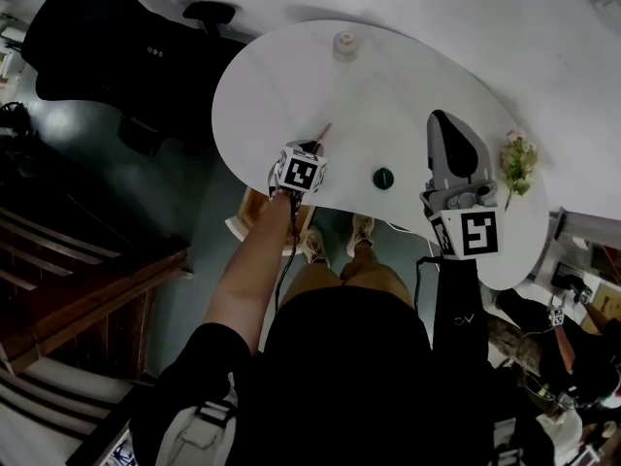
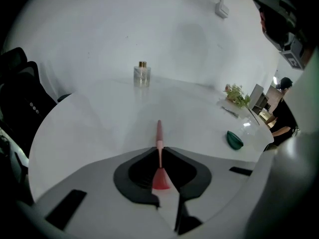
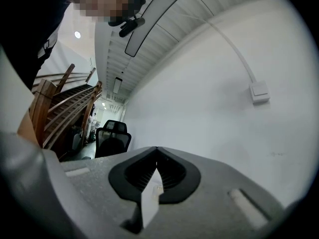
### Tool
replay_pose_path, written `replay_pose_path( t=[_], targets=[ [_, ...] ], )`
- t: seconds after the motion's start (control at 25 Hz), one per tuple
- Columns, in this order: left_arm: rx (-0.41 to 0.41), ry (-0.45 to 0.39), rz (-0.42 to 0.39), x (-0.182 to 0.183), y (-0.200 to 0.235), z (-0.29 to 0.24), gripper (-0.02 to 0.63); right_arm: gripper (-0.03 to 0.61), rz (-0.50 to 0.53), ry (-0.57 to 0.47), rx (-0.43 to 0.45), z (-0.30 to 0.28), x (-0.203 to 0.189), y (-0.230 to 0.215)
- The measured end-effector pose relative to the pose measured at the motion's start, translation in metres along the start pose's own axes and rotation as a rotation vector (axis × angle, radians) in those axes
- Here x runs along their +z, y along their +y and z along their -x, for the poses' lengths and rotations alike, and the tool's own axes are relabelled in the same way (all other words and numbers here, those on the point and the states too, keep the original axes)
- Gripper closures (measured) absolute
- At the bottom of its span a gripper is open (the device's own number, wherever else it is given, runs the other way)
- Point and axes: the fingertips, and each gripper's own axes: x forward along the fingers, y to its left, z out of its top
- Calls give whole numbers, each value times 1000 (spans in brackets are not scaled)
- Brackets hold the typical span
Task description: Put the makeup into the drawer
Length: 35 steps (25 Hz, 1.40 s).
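Observation:
A pink makeup brush (image 2: 159,132) lies on the white rounded table (image 1: 388,85), its handle pointing away from me; in the head view the brush (image 1: 322,132) sticks out just beyond the left gripper (image 1: 312,149). In the left gripper view the left gripper (image 2: 159,149) is tilted down at the table's near left edge, and its jaws are pressed together on the brush just above its bristles. The right gripper (image 1: 440,117) hovers level over the table's right side. Its jaws (image 3: 157,148) meet with nothing between them. A light wooden box (image 1: 250,219), perhaps the drawer, shows under the table's edge.
A dark green lidded thing (image 1: 383,178) (image 2: 234,140) lies between the two grippers. A small glass bottle (image 1: 344,45) (image 2: 142,74) stands at the far edge and a flower sprig (image 1: 519,161) at the right. A black office chair (image 1: 107,37) and wooden stairs (image 1: 68,260) are to the left.

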Motion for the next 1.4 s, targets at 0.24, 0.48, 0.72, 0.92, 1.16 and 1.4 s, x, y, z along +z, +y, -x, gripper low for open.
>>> replay_pose_path(
  t=[0.24,0.48,0.72,0.92,1.16,1.4],
  targets=[
    [39,-188,-63,52,-5,52,572,574,-8,-11,15,-6,-1,0],
    [86,-474,-54,120,-12,155,572,574,-24,-53,65,-21,10,16],
    [146,-760,-5,158,-9,253,572,574,-27,-98,137,-40,26,40],
    [192,-873,15,162,-6,295,572,574,-26,-100,193,-52,26,58],
    [275,-859,52,136,8,306,572,574,-42,-113,279,-65,24,83],
    [395,-836,77,103,32,330,572,574,-72,-128,426,-86,23,134]
  ],
)
